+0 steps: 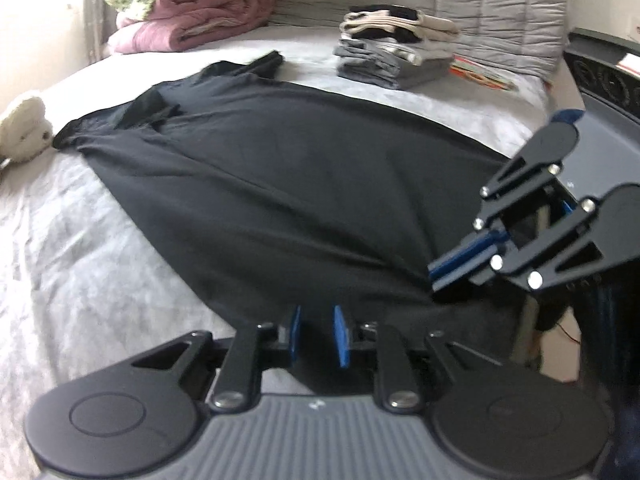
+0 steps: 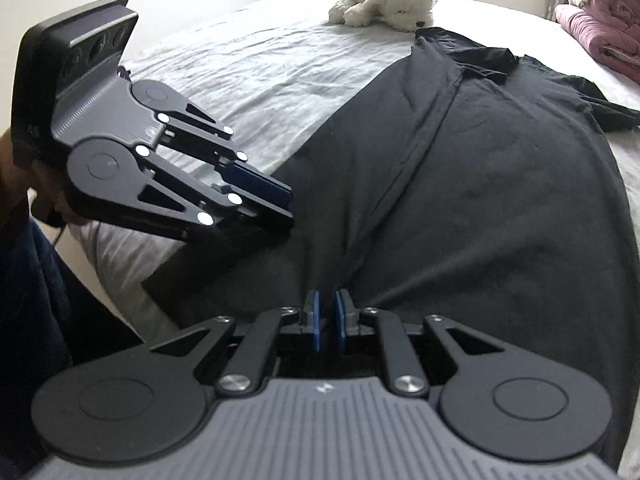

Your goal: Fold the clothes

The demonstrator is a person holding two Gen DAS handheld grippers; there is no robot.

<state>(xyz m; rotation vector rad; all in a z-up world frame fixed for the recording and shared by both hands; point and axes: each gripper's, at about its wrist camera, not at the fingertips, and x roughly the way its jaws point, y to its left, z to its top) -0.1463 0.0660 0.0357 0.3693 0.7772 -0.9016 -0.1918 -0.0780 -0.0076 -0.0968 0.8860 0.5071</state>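
Left wrist view: A black shirt point(image 1: 280, 184) lies spread on the bed point(image 1: 80, 248), its hem toward the camera and its sleeves toward the far side. The left gripper point(image 1: 318, 334) sits at the near hem; its blue pads stand slightly apart, with dark cloth between them, but whether they press it cannot be told. The right gripper point(image 1: 444, 270) enters from the right, angled down and leftward, its fingers closed together on the hem, where creases radiate from the tip. A stack of folded clothes point(image 1: 392, 56) sits beyond the shirt, a pink blanket point(image 1: 200, 12) at far left.

Right wrist view: The right gripper point(image 2: 327, 326) points along the shirt point(image 2: 480, 200); its pads are nearly together with cloth gathered between them, and a ridge runs away from the tip. The left gripper point(image 2: 286, 204) slopes down from the left, fingers closed at the hem, near a corner. A hand point(image 2: 24, 176) holds its body. A plush toy point(image 2: 384, 4) lies beyond the sleeve.

Judgement: both grippers appear to hold the hem edge, consistent with a fold or a straightening of the shirt being in hand. Any next move calls for equal tension from both grippers, so the cloth travels flat.
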